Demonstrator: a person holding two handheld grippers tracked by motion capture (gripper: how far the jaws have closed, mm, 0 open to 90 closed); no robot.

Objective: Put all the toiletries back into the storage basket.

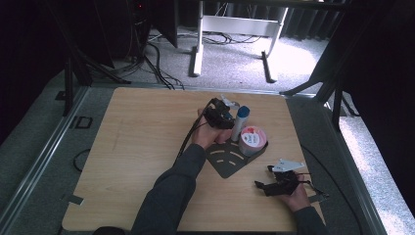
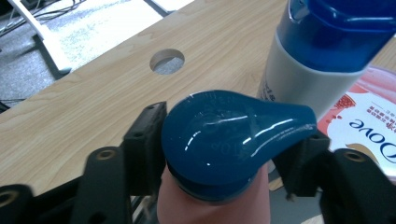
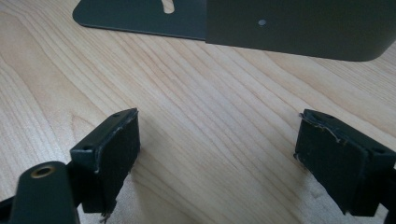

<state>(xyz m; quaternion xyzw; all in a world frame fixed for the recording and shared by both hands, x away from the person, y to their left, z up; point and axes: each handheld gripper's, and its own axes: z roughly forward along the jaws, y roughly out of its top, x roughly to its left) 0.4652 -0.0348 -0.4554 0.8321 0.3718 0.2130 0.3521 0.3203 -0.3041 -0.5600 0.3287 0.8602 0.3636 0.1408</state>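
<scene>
Placing pink bottle [image 2: 215, 196] on rack [image 1: 226, 164]: left gripper [image 2: 219, 149] loosened around its cap, seemingly released; right gripper [image 3: 215, 158] open, idle.

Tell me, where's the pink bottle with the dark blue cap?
The pink bottle stands between the left tongs, beside the white blue-capped bottle and Dove tub.

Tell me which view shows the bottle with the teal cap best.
The left gripper view: the bottle with the teal cap stands close up between the left gripper fingers. The high view has that gripper and hand over the spot, so I cannot make it out there.
</scene>
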